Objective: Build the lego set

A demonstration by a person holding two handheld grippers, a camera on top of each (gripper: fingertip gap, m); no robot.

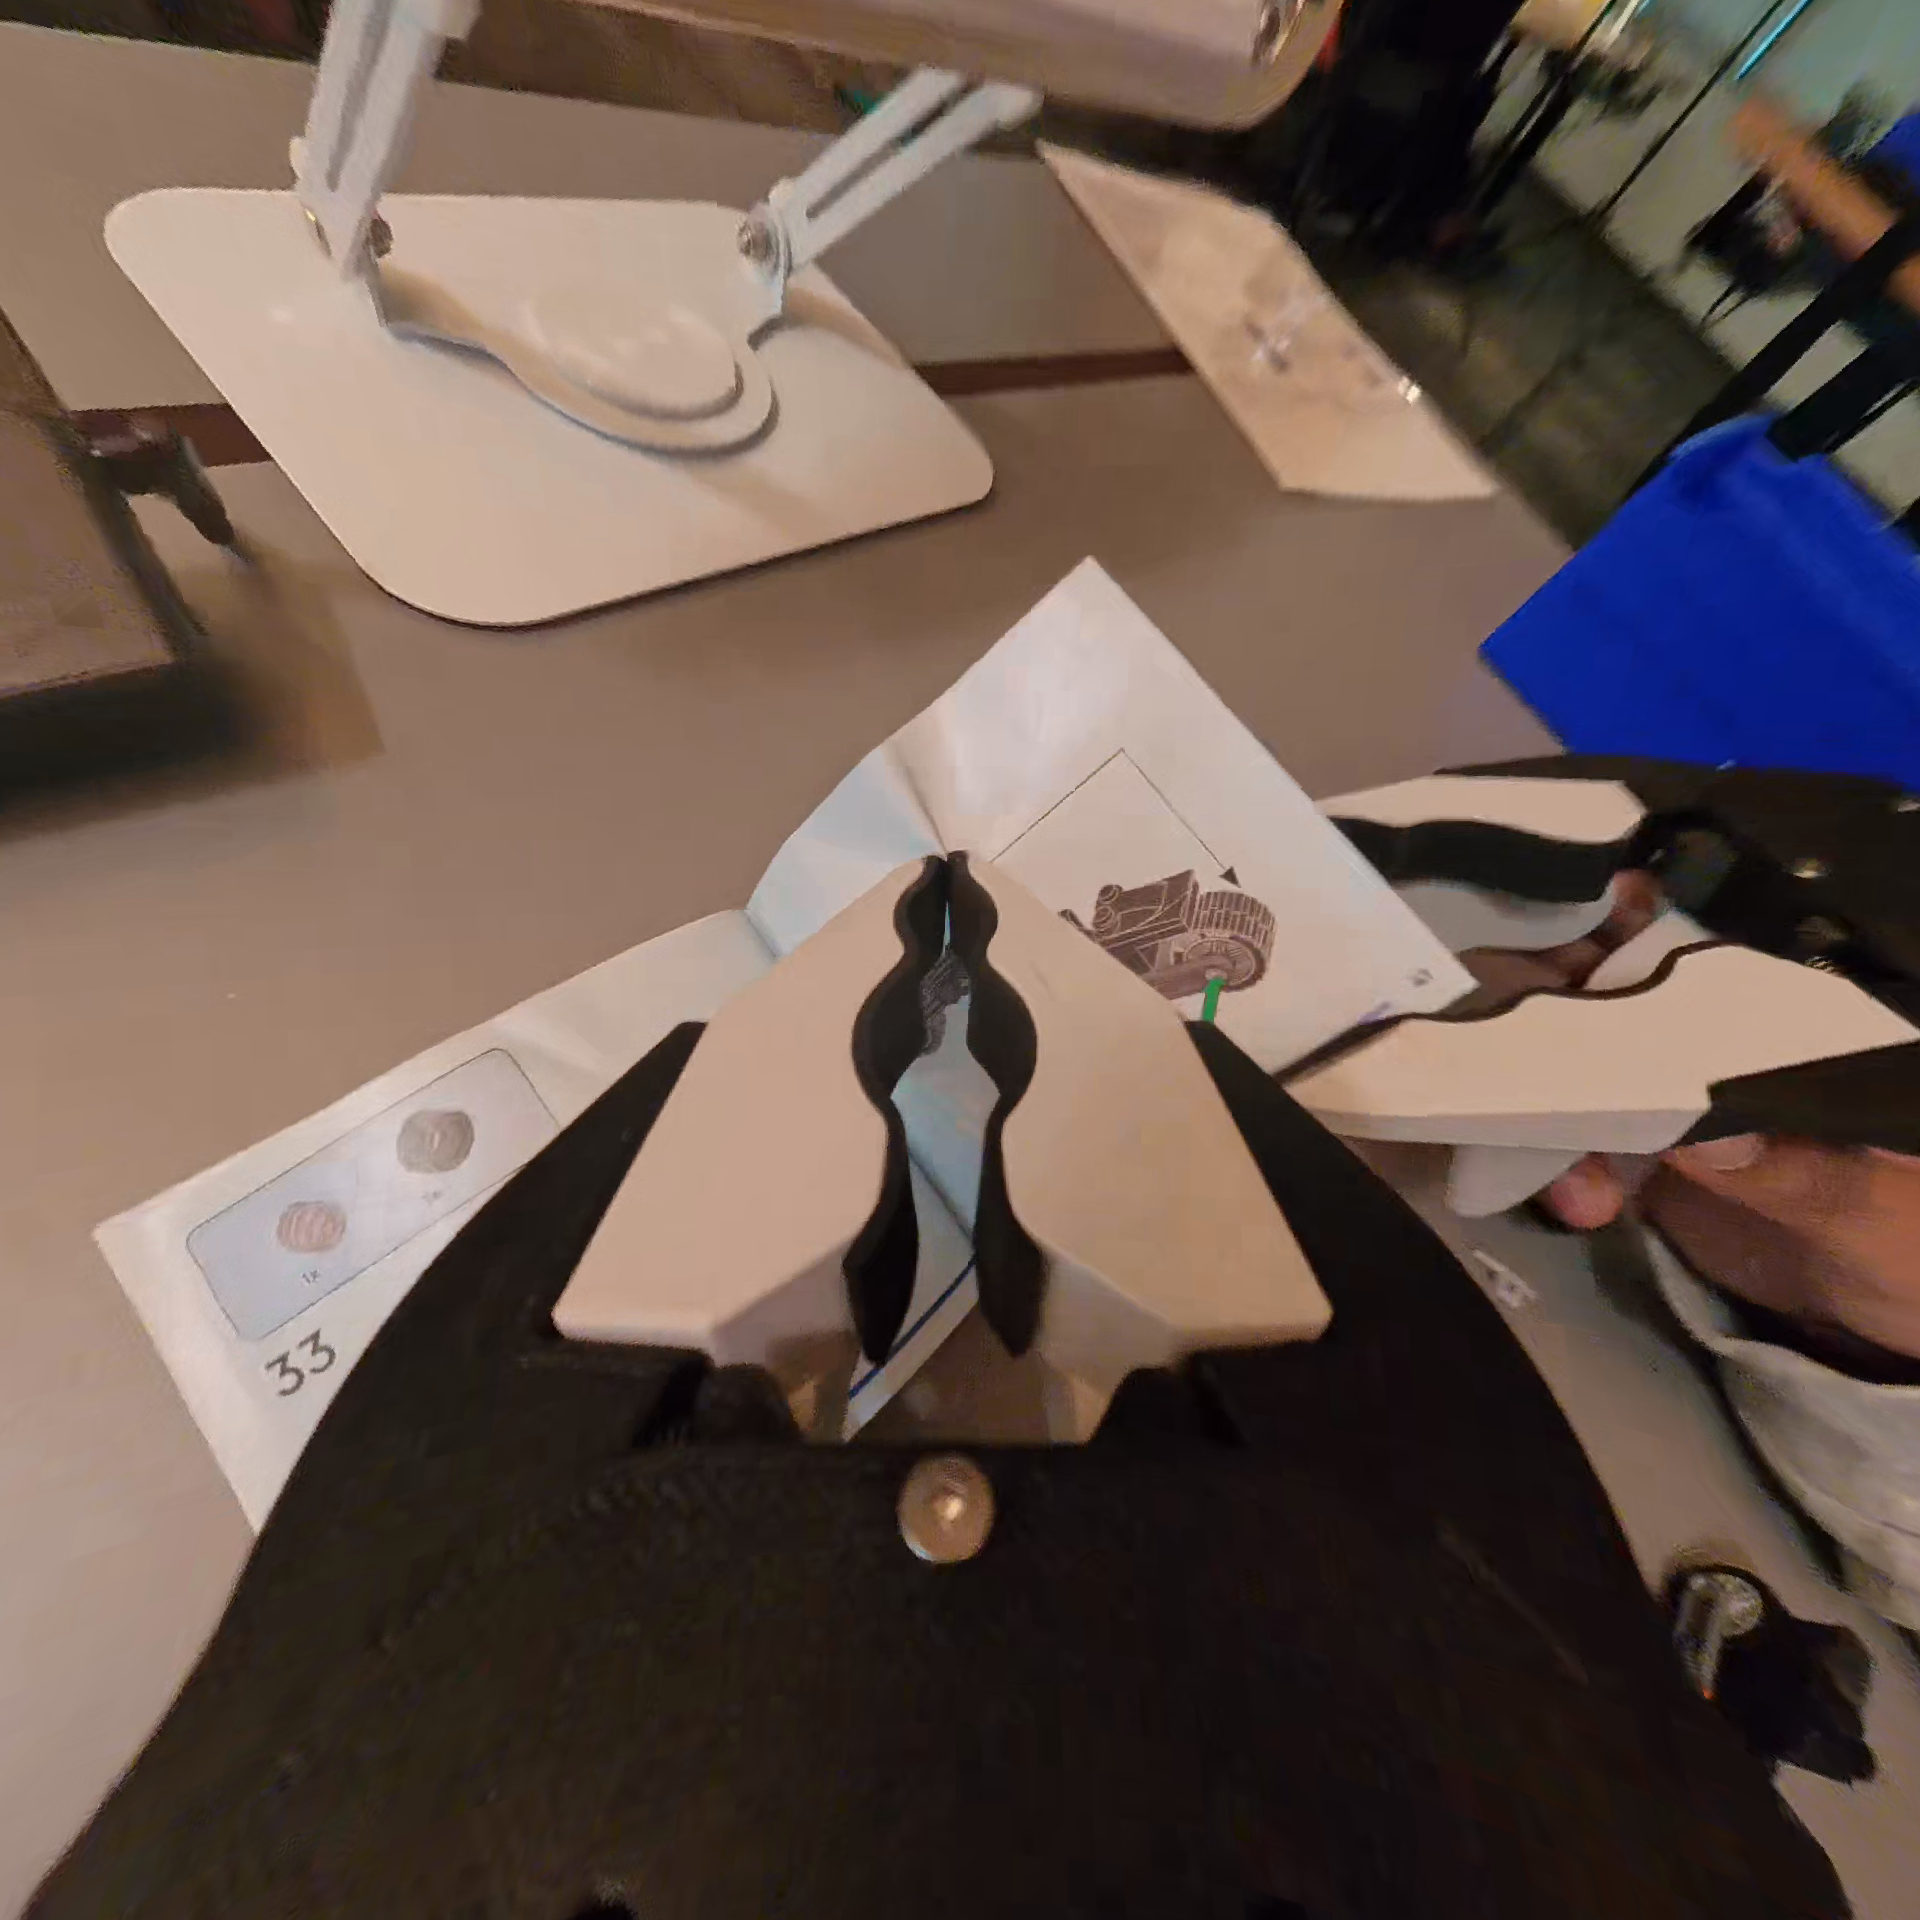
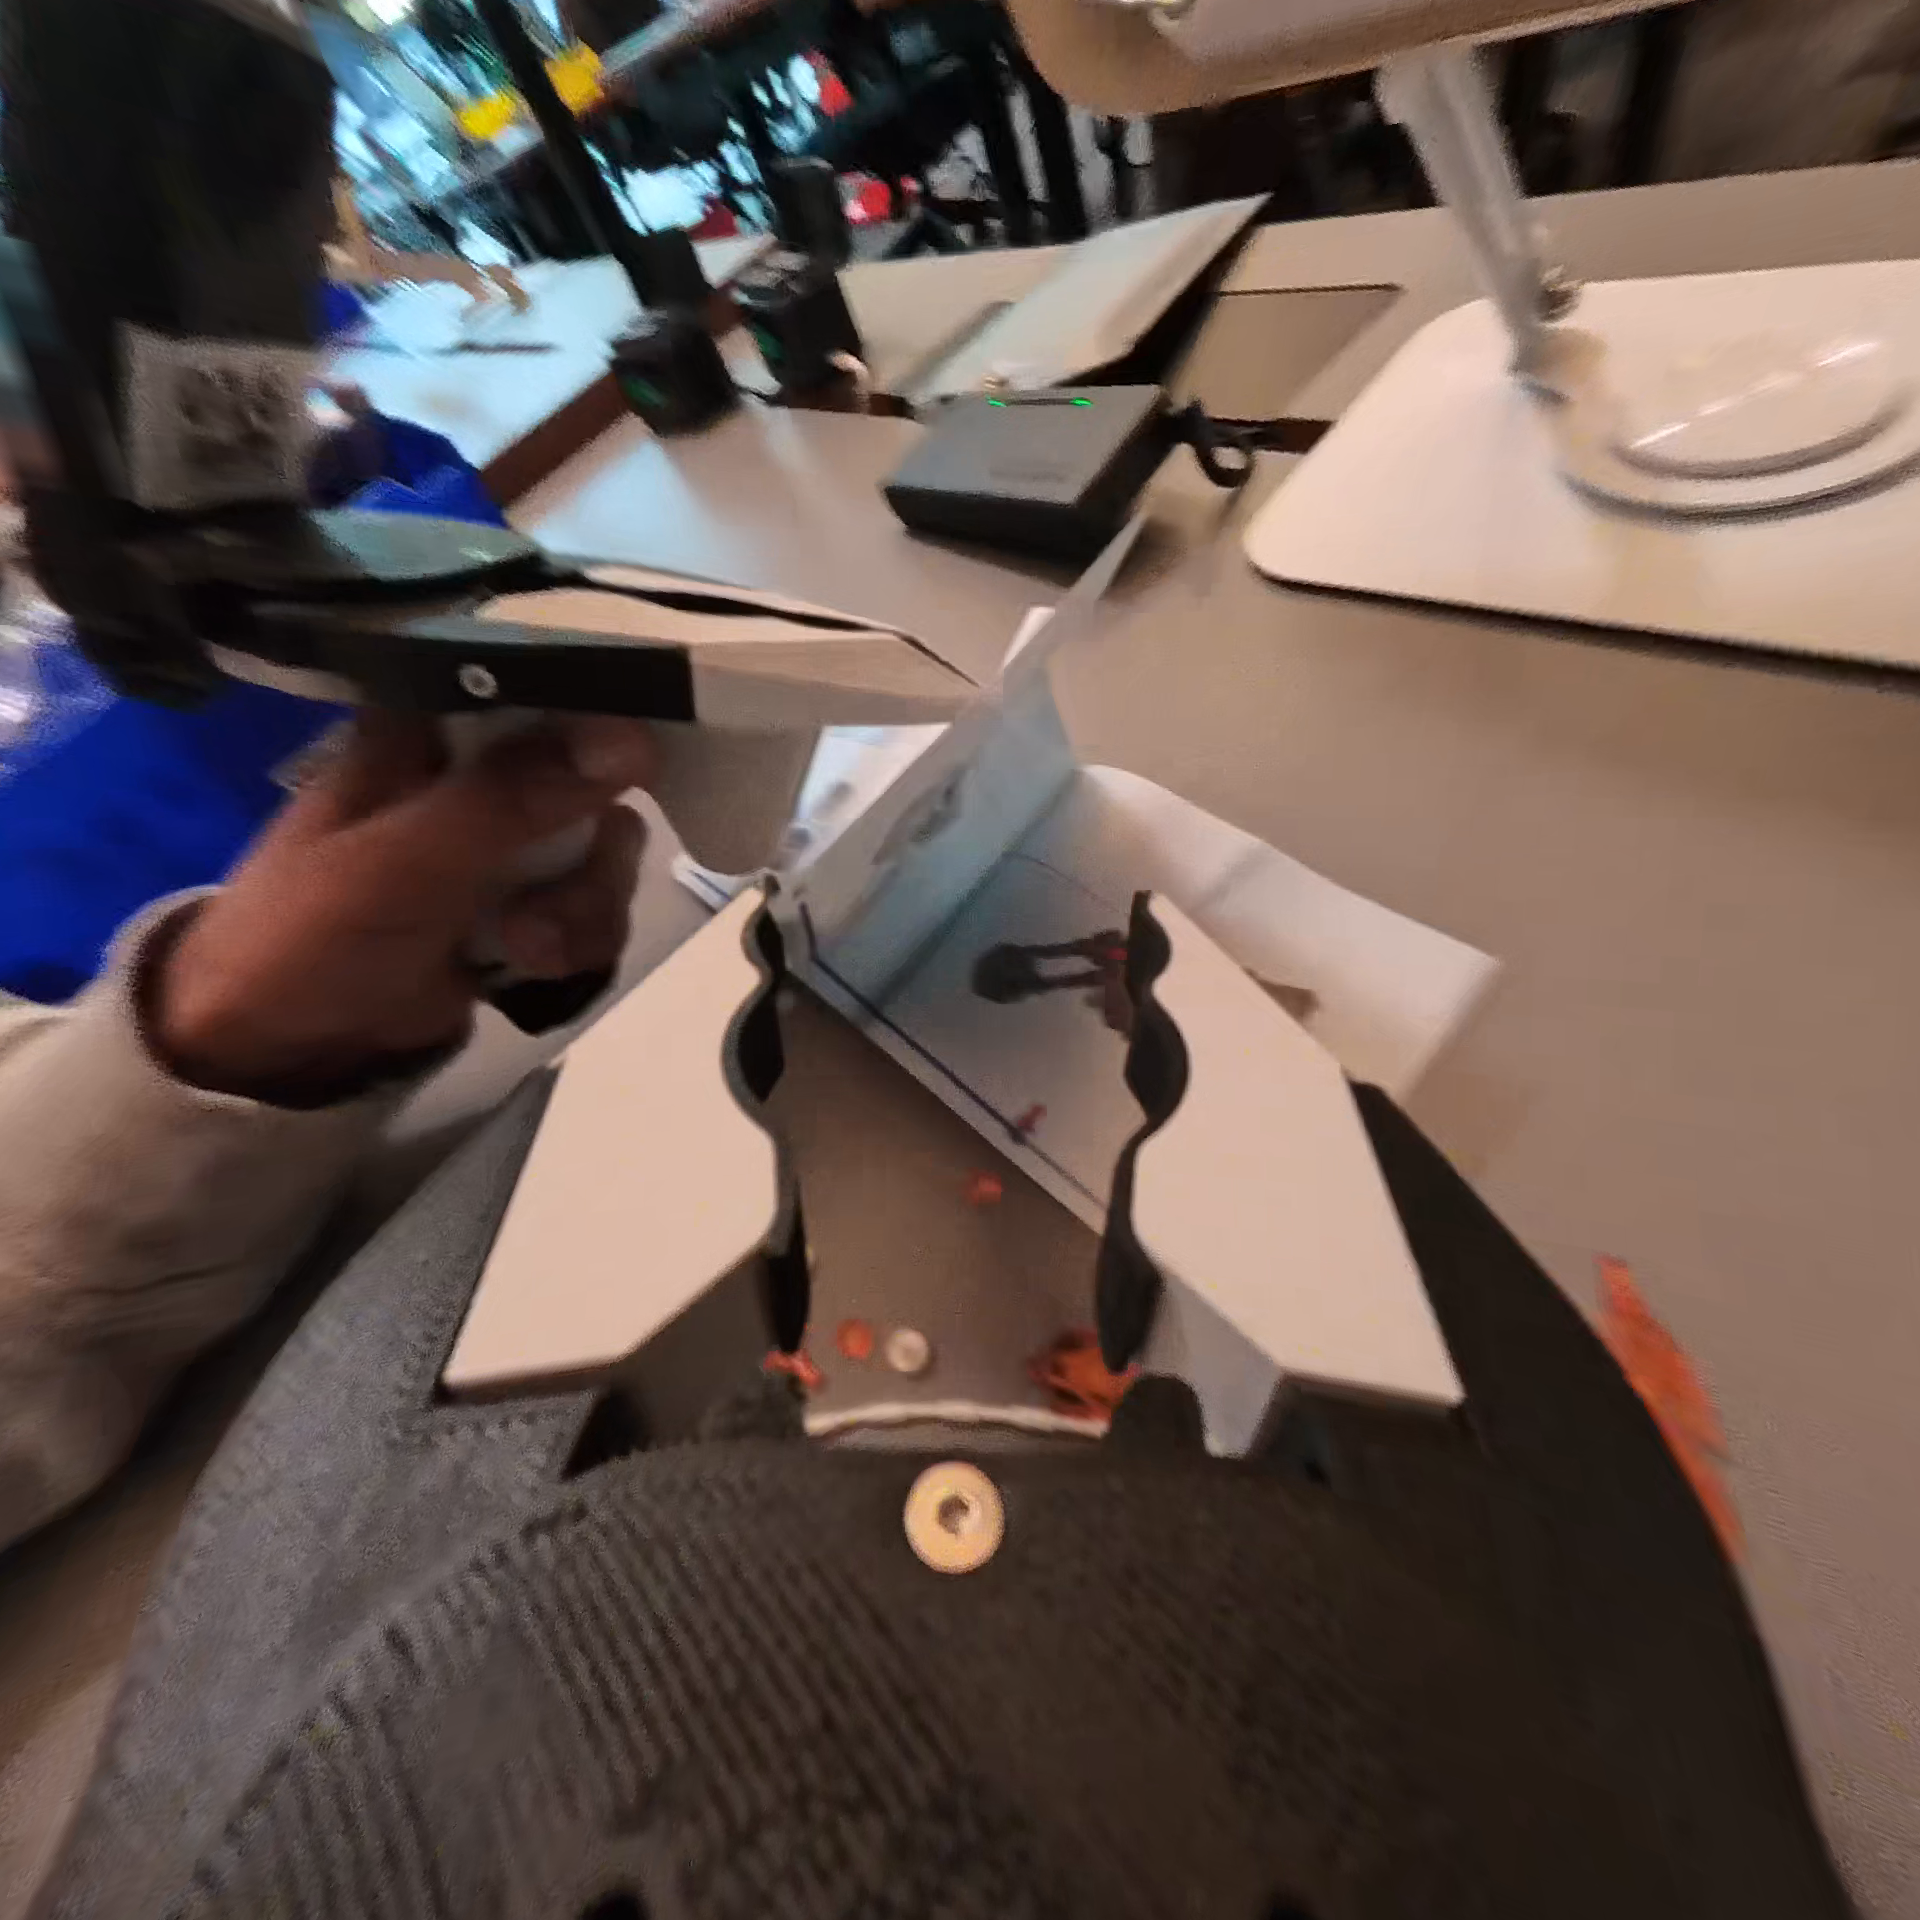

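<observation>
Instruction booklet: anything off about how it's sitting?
Yes. One page of the instruction booklet stands up at a steep tilt instead of lying flat, pinched at its edge by the left gripper. The right gripper is open beside it, and small loose lego pieces lie scattered on the table.

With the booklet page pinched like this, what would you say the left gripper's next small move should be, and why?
Probably carry the page on over and lay it flat. The left gripper is shut on a page of the instruction booklet, which stands upright in the right wrist view, mid-turn. The right gripper is open above the lower page, holding nothing, and small orange pieces wait on the table.
</observation>
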